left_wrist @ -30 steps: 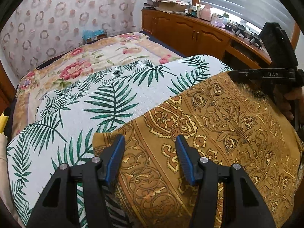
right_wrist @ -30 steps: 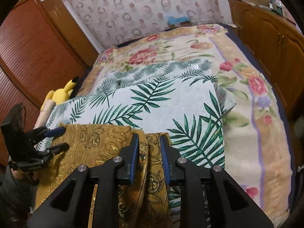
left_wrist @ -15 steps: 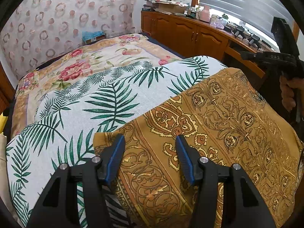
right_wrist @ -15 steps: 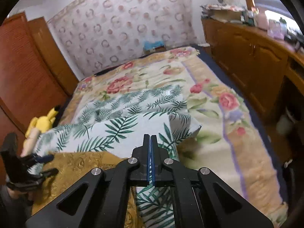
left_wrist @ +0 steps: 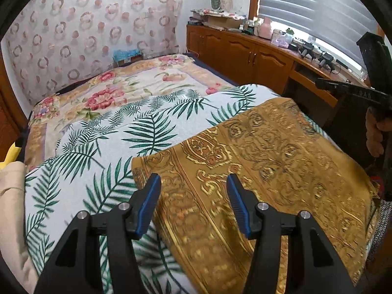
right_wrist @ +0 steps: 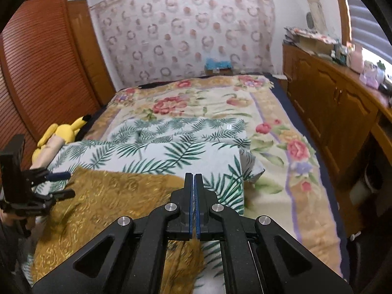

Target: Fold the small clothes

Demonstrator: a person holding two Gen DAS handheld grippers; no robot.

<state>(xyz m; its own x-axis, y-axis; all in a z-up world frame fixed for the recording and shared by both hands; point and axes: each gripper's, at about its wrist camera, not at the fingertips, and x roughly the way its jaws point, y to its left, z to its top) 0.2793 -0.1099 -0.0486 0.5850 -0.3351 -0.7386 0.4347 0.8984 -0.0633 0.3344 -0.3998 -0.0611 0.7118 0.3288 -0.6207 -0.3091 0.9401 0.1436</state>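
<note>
L wrist view: left claw [left_wrist: 193, 201] stands released, blue pads well apart, nothing pinched, hovering over the near-left part of the gold patterned cloth [left_wrist: 281, 161]. Cloth lies spread on a palm-leaf blanket [left_wrist: 137, 132] on the bed, w/ a floral bedspread [left_wrist: 127, 85] beyond it. At far right, the right claw [left_wrist: 352, 93] is seen from the side, off the cloth's far edge, w/ a hand [left_wrist: 374, 134] on its grip. Wooden cabinets [left_wrist: 245, 56] run under the window blinds; clutter on top.

R wrist view: right claw [right_wrist: 194, 178] is clenched, pads pressed together; a strip of the gold cloth [right_wrist: 110, 196] hangs from betw. the pads at their lower end, so it grips the cloth edge. Rest of cloth spreads to the left over the palm-leaf blanket [right_wrist: 186, 147]. Left claw [right_wrist: 58, 183] at far left, fingers parted, above the cloth's left side. A yellow plush toy [right_wrist: 63, 132] lies at the bed's left edge, beside the slatted wardrobe door [right_wrist: 41, 73].
</note>
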